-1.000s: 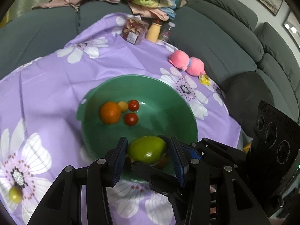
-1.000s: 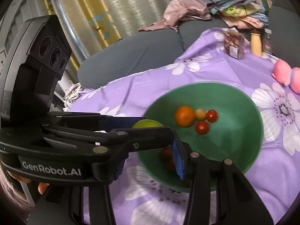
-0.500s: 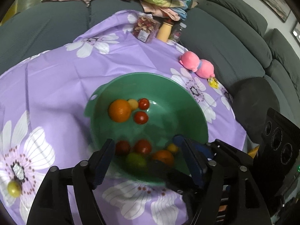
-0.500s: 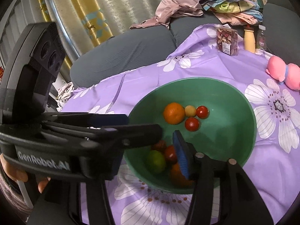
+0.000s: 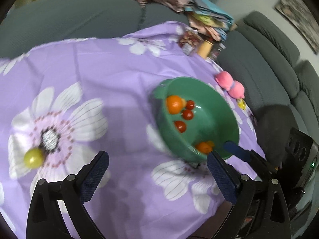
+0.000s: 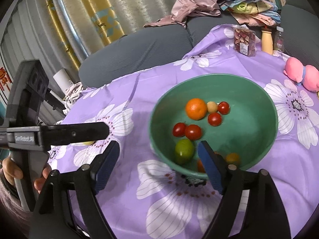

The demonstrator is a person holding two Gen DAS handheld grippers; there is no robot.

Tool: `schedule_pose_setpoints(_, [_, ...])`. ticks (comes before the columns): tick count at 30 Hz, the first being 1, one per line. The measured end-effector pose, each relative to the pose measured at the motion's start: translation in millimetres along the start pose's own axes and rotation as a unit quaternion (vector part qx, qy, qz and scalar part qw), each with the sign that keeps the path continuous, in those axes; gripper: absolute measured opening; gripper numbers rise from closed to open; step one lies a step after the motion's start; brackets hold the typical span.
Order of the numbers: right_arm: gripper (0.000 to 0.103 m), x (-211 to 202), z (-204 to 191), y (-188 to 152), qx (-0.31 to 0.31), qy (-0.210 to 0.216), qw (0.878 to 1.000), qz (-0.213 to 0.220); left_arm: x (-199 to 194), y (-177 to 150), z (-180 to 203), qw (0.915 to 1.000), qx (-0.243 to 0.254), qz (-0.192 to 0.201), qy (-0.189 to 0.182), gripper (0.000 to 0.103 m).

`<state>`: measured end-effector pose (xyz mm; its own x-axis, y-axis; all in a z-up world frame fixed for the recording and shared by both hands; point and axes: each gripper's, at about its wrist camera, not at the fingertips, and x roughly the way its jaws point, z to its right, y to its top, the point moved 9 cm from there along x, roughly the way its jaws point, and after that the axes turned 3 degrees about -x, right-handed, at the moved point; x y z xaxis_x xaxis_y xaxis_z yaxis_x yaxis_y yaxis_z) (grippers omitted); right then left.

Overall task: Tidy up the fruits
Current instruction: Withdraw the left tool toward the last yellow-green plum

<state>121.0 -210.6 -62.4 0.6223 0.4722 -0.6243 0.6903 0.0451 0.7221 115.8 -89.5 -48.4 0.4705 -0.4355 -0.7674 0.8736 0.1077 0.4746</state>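
A green bowl [image 6: 259, 99] sits on the purple flowered cloth and holds an orange [image 6: 196, 108], several red tomatoes [image 6: 193, 132], a green fruit [image 6: 184, 151] and small orange fruits. The bowl also shows in the left wrist view [image 5: 219, 107]. A small yellow-green fruit [image 5: 33, 158] lies on the cloth, left of my left gripper [image 5: 157, 171]. My left gripper is open and empty, left of the bowl. My right gripper [image 6: 158, 159] is open and empty, at the bowl's near rim. The left gripper's body [image 6: 59, 133] shows in the right wrist view.
A pink plush toy [image 6: 301, 75], a snack packet [image 6: 244, 41] and bottles [image 6: 267, 39] stand at the cloth's far side. Clothes [image 6: 247, 6] are piled on the grey sofa [image 6: 149, 45] around the table. Curtains hang at the back left.
My left gripper opened and dropped the green fruit into the bowl, then swung left toward the yellow-green fruit. My right gripper stayed open near the bowl.
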Motion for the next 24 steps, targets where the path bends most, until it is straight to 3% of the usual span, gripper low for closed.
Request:
schedule_pose_setpoints(5, [0.084,0,-24,-6,-0.023,0.014,1.0,-0.009,-13,-15,-31,0.9986,-0.053,0.007,0.001,0.098])
schedule_pose_setpoints(10, [0.084,5,-47,-15,-0.045,0.022,0.998,-0.025,-34,-25,-65,0.992,-0.121,0.031,-0.013,0.098])
schedule_pose_setpoints(13, [0.084,8,-64,-18,-0.06,0.029,0.997,-0.034,-38,-29,-72,0.9877,-0.145,0.029,-0.05,0.101])
schedule_pose_setpoints(14, [0.084,9,-68,-19,-0.064,0.031,0.997,-0.036,-38,-34,-70,0.9847,-0.149,0.018,-0.089,0.101])
schedule_pose_setpoints(16, [0.084,10,-76,-21,-0.074,0.034,0.996,-0.04,-41,-44,-69,0.9824,-0.142,0.008,-0.121,0.101])
schedule_pose_setpoints(20, [0.085,15,-90,-24,-0.089,0.035,0.994,-0.049,-49,-57,-79,0.9928,-0.096,0.013,-0.071,0.102])
schedule_pose_setpoints(24, [0.085,17,-101,-27,-0.097,0.04,0.993,-0.053,-57,-62,-98,0.9901,-0.125,0.02,-0.061,0.102])
